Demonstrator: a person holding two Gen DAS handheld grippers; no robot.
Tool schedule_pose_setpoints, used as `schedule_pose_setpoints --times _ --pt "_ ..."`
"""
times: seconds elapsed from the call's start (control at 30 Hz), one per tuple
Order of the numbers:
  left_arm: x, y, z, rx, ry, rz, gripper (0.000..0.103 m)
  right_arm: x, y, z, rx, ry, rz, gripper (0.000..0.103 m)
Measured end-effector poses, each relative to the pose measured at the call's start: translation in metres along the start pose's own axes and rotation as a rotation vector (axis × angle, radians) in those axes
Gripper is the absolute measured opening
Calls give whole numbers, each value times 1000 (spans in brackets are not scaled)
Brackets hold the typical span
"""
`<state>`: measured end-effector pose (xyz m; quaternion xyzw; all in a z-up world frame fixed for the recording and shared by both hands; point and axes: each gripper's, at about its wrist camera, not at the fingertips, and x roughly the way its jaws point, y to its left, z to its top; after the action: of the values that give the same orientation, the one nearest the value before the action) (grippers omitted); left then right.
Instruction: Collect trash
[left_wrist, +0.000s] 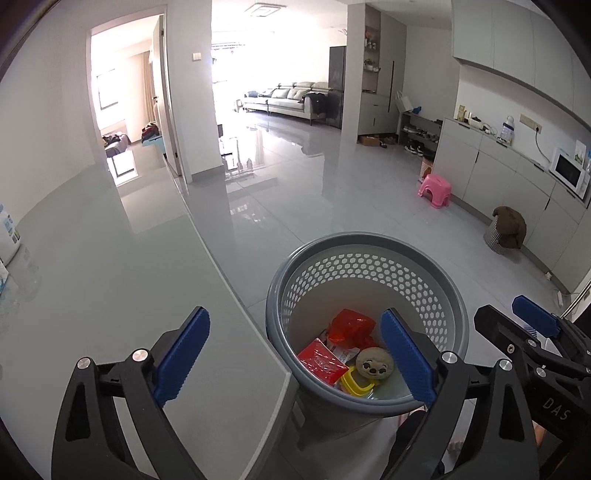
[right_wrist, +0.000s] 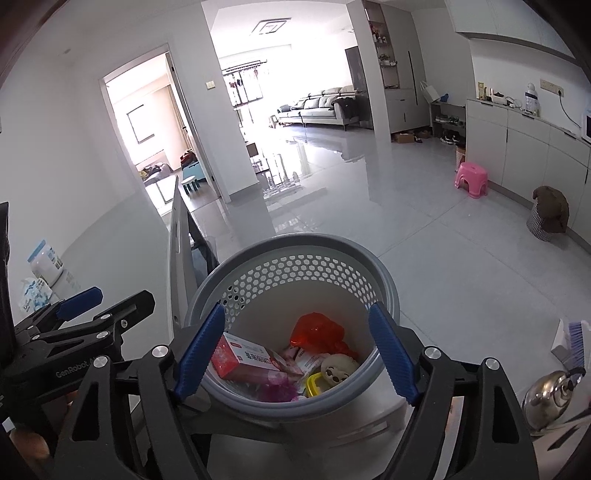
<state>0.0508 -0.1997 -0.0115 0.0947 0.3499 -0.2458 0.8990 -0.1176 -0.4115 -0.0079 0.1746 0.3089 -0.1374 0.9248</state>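
- Grey perforated bin (left_wrist: 365, 321) stands on the floor, right against the near corner of the grey table (left_wrist: 110, 295); both grippers hover above its mouth.
- Trash already inside: red plastic bag (left_wrist: 351, 326), red packet (left_wrist: 321, 360), a round tan plush face (left_wrist: 375, 363), yellow plastic piece (left_wrist: 356, 386). The right wrist view also shows a red-and-white box (right_wrist: 247, 358) leaning against the near wall, plus pink wrappers (right_wrist: 275, 382) at the bottom.
- Left gripper (left_wrist: 291, 358): jaws spread wide, nothing between the pads (table and bin seen straight through the gap).
- Right gripper (right_wrist: 297, 356): jaws wide too, empty; only the bin contents show behind them.
- Progress, as a judgement: looks late in the task. Several items are binned, both hands are free, and the visible stretch of table carries no loose trash.
- Possibly left: white tub and blue-white packs at the table's far left edge (right_wrist: 44, 264) (can't tell if these count as trash), and anything outside both views.
- Kettle (right_wrist: 550, 393) and brush (right_wrist: 576, 332) at the right don't look like rubbish.
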Motion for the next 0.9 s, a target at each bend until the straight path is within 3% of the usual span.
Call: schedule_pose_setpoints --times 0.9 --pt "-13 2 -2 1 -27 14 97 -15 12 0 -30 -16 -20 78"
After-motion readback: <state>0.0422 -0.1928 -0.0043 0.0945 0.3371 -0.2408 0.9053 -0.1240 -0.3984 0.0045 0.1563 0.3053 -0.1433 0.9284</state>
